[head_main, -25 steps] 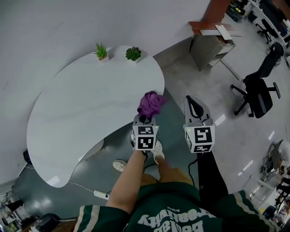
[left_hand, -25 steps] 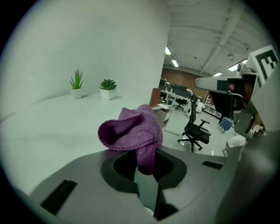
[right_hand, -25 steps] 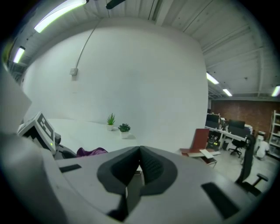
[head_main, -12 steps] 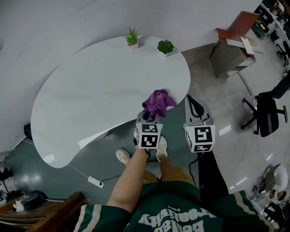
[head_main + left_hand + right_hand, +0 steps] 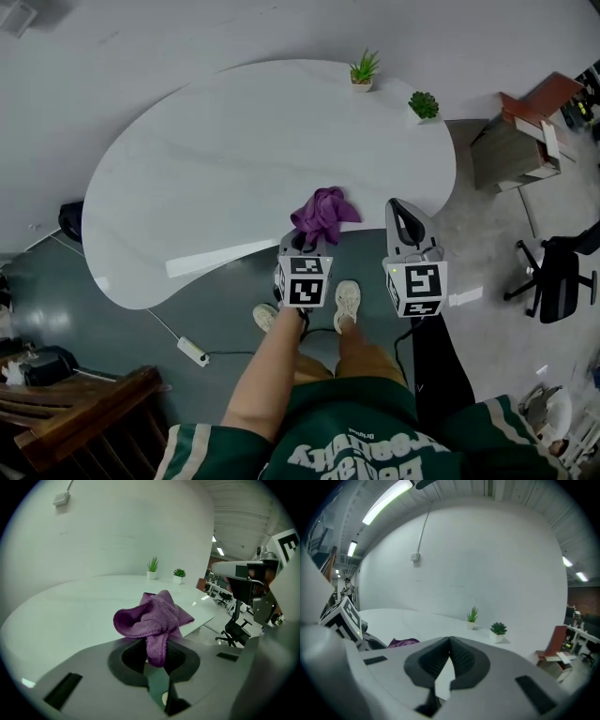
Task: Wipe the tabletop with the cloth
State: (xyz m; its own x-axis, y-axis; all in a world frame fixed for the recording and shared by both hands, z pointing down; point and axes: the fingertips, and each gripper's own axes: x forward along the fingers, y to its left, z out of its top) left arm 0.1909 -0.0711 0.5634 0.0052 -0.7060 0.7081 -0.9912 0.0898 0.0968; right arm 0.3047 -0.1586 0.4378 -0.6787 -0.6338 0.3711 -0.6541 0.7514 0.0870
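Observation:
A crumpled purple cloth [image 5: 323, 214] hangs bunched over the near edge of the white curved tabletop [image 5: 216, 169]. My left gripper [image 5: 307, 240] is shut on the purple cloth [image 5: 153, 620], which sticks up from between its jaws. My right gripper [image 5: 401, 214] is beside it on the right, held above the table's near edge. Its jaws are shut with nothing between them [image 5: 450, 645]. A corner of the cloth [image 5: 403, 642] shows low on the left in the right gripper view.
Two small potted plants [image 5: 363, 69] [image 5: 424, 104] stand at the table's far right edge. A cabinet [image 5: 525, 141] and an office chair [image 5: 555, 272] stand on the floor to the right. A power strip [image 5: 192, 352] lies on the floor below the table's near edge.
The view has swung, so the table now sits more to the right and nearer. Both grippers, the left still holding the cloth, now stand over the table's near edge.

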